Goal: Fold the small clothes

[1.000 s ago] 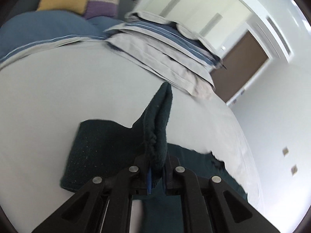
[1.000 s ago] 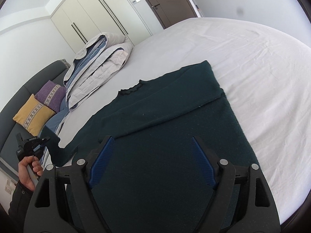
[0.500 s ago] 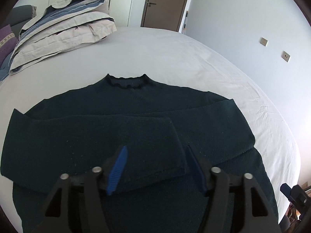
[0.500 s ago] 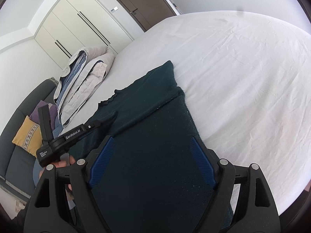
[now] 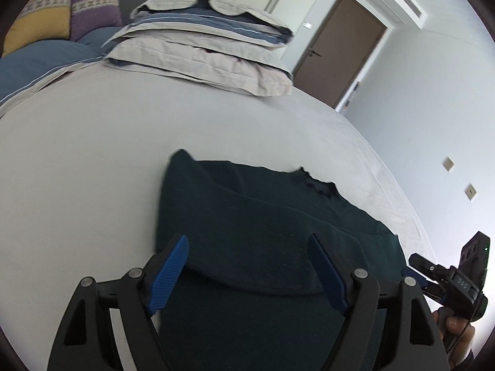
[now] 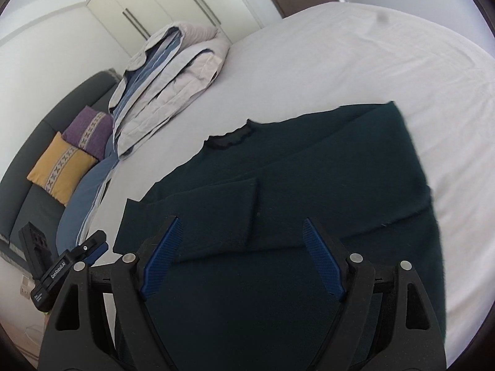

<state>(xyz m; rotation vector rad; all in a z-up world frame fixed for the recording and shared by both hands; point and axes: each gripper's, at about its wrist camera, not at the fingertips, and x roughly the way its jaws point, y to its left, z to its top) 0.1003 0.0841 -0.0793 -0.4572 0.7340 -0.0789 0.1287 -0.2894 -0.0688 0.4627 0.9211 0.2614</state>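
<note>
"GenRobot.AI" in white on the left gripper (image 6: 82, 255) body, right wrist view.

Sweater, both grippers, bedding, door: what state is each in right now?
Sweater: flat on the bed, both sleeves folded across the chest.
Left gripper: open, jaws just opened, nothing held.
Right gripper: open, nothing held.
Folded duvet: stacked at the bedhead.
Door: closed.

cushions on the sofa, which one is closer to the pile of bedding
The purple cushion. It sits right beside the folded pile of bedding, while the yellow cushion lies on its far side, further from the pile.
</note>
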